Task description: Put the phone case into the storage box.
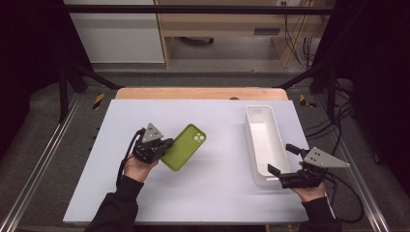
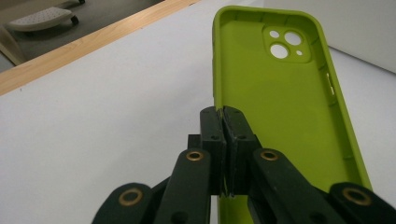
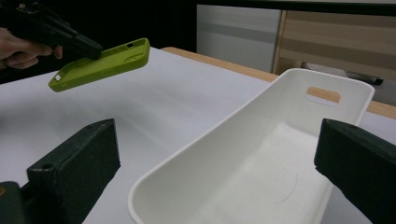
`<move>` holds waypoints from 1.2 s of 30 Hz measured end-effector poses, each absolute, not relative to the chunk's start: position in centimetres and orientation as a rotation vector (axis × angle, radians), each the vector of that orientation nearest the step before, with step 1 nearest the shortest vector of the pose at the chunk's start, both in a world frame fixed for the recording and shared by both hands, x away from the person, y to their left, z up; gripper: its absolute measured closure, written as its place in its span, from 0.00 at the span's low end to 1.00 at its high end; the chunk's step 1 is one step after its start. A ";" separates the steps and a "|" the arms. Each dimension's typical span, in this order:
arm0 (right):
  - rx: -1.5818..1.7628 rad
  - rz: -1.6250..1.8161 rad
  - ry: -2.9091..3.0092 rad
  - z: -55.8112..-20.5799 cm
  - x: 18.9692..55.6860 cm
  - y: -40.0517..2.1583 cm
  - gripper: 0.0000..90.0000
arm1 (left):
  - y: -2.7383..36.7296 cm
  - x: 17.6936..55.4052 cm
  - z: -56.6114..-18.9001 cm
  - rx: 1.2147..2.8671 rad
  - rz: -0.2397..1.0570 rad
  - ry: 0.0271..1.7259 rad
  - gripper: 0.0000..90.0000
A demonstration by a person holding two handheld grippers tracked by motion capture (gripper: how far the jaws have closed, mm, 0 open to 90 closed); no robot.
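On the bench (image 1: 193, 193), left of centre: green case (image 1: 184, 147), lifted clear of the surface and tilted.
Left gripper (image 1: 164, 146): clamped on the case's long edge wall near its lower end, jaws pinched tight on the thin wall, as the left gripper view shows (image 2: 224, 122).
Case pose: open side faces the gripper camera (image 2: 285, 107), camera cut-out at the far end. From the right gripper view it hangs slanted above the bench (image 3: 100, 64).
Right gripper (image 1: 282, 162): jaws wide apart, nothing between the pads, astride the near end of the bin (image 1: 263, 140). Not touching it as far as I can tell.
Bin: white, long, empty, at the right of the bench; handle slot in the far wall (image 3: 323, 94).
Step, my read: carry the case right and drop it in the bin.
How to do it well: grip is on one thin wall only, so the case can pivot. Move slow, no wrist flick.
Approach: clear the bin's left wall, line the case's long axis up with the bin's.
Release: lower inside the walls first, then open.
Right gripper: steady the bin if it slides.
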State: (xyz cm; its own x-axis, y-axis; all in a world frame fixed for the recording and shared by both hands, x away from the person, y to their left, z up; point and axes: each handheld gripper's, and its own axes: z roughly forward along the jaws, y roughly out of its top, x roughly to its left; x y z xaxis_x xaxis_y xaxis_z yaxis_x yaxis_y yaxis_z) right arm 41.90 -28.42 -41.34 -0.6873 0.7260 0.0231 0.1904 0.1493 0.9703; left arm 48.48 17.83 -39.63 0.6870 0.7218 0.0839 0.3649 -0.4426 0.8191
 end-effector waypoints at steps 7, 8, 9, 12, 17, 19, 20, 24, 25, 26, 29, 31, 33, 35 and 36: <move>0.848 1.565 2.030 -40.8 41.8 -27.3 0.01 | 17.6 47.3 -39.3 2.075 0.554 0.781 0.98; 0.849 1.572 2.047 -40.8 41.9 -27.1 0.02 | 17.7 47.1 -39.2 2.075 0.552 0.773 0.98; 0.847 1.574 2.070 -40.8 41.9 -26.9 0.02 | 17.7 47.0 -39.2 2.075 0.552 0.771 0.98; 0.869 1.577 2.092 -40.8 42.0 -26.5 0.01 | 17.7 46.5 -39.2 2.074 0.555 0.755 0.97; 0.869 1.563 2.115 -40.6 42.0 -25.7 0.01 | 17.6 46.0 -39.2 2.079 0.562 0.734 0.98; 0.865 1.569 2.121 -40.4 42.0 -25.5 0.01 | 17.6 45.8 -39.2 2.082 0.562 0.726 0.97; 0.860 1.570 2.119 -40.3 42.0 -25.3 0.01 | 17.6 45.7 -39.2 2.083 0.562 0.721 0.97; 0.850 1.584 2.134 -40.0 41.9 -24.6 0.01 | 17.3 45.5 -39.3 2.095 0.559 0.702 0.97; 0.848 1.585 2.138 -39.9 41.9 -24.4 0.00 | 17.2 45.4 -39.2 2.094 0.557 0.698 0.97; 0.847 1.584 2.140 -39.9 41.9 -24.1 0.00 | 17.1 45.4 -39.2 2.095 0.558 0.693 0.97; 0.843 1.591 2.151 -39.7 41.9 -23.6 0.00 | 16.7 45.1 -39.2 2.102 0.562 0.671 0.97; 0.841 1.594 2.156 -39.6 41.9 -23.2 0.01 | 16.4 44.9 -39.2 2.107 0.562 0.656 0.97; 0.840 1.596 2.163 -39.5 42.0 -22.8 0.01 | 16.1 44.8 -39.2 2.112 0.564 0.643 0.97; 0.835 1.595 2.171 -39.4 42.0 -22.4 0.01 | 15.9 44.6 -39.1 2.114 0.566 0.630 0.97; 0.832 1.597 2.176 -39.4 42.1 -22.3 0.01 | 15.8 44.5 -39.1 2.114 0.566 0.626 0.97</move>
State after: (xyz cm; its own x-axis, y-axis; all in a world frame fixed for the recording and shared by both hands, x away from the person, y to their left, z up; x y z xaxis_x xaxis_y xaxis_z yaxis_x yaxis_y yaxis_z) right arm 42.06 -22.26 -39.36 -0.7807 0.6192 0.0844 0.2663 0.2075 0.9413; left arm 44.54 15.77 -39.13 0.7734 0.6102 0.1717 0.2312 -0.5238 0.8199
